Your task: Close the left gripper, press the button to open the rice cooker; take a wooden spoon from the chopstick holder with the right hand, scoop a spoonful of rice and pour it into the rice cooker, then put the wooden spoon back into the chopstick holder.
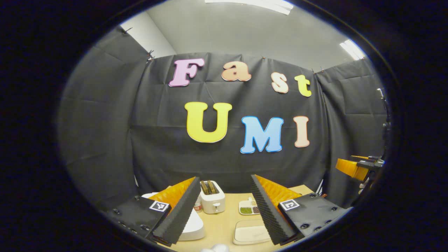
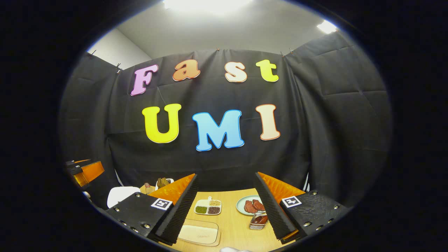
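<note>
Both of my grippers are up off the wooden surface [image 1: 224, 224], looking out across it, and both are spread wide with nothing between the fingers.

Left gripper [image 1: 222, 210] first: fingers released, a broad gap. Behind my left-hand finger [image 1: 178, 213] sits the white rice cooker [image 1: 192, 227], low and rounded, mostly hidden by that finger; I can't make out its button from here. Straight ahead in the gap stands a white toaster [image 1: 212, 202] with two slices in its slots. Just inside my right-hand finger lies a small divided dish of grains [image 1: 249, 207], and nearer to me a pale flat tray [image 1: 250, 232] that the finger partly covers. Far off to the right the other gripper [image 1: 360, 167] hangs in the air.

Right gripper [image 2: 224, 210] now: also released, fingers well apart. In the gap lies the same divided dish of grains [image 2: 208, 207], with the pale tray [image 2: 197, 232] nearer me by my left-hand finger. By my right-hand finger [image 2: 271, 210] there is a plate with slices of meat [image 2: 250, 205], and closer, a small wire-framed holder [image 2: 259, 221] touching the finger's edge in view; I can't tell what it holds. Beyond my left-hand finger, the cooker's white lid [image 2: 120, 195] shows.
</note>
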Available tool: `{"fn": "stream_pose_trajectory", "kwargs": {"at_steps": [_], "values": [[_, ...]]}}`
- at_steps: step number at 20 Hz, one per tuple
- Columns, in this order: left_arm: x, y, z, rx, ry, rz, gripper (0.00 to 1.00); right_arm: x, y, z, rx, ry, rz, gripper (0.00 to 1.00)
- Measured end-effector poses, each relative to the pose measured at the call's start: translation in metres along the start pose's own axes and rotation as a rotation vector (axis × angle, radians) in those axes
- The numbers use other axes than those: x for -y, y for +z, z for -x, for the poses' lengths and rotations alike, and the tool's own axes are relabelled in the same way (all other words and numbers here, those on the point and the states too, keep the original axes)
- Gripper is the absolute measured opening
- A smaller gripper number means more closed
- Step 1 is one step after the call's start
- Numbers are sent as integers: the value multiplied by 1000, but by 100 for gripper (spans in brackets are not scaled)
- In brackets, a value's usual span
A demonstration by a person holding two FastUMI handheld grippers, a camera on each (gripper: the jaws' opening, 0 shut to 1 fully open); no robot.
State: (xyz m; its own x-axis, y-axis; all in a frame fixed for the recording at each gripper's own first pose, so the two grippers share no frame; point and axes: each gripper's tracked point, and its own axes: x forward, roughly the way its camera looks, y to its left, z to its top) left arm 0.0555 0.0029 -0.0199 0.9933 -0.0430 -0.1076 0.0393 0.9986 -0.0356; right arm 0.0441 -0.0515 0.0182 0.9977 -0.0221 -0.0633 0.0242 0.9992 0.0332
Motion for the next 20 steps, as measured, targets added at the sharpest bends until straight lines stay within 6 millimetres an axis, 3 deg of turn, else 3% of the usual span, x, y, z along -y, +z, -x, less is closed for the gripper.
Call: {"fn": "stream_pose_trajectory", "kwargs": {"at_steps": [11, 20], "values": [[-12, 7, -4, 15, 17, -32, 97, -5, 6, 4, 23, -20, 49, 98], [-7, 6, -2, 7, 15, -27, 98, -11, 0, 7, 1, 10, 40, 98]]}}
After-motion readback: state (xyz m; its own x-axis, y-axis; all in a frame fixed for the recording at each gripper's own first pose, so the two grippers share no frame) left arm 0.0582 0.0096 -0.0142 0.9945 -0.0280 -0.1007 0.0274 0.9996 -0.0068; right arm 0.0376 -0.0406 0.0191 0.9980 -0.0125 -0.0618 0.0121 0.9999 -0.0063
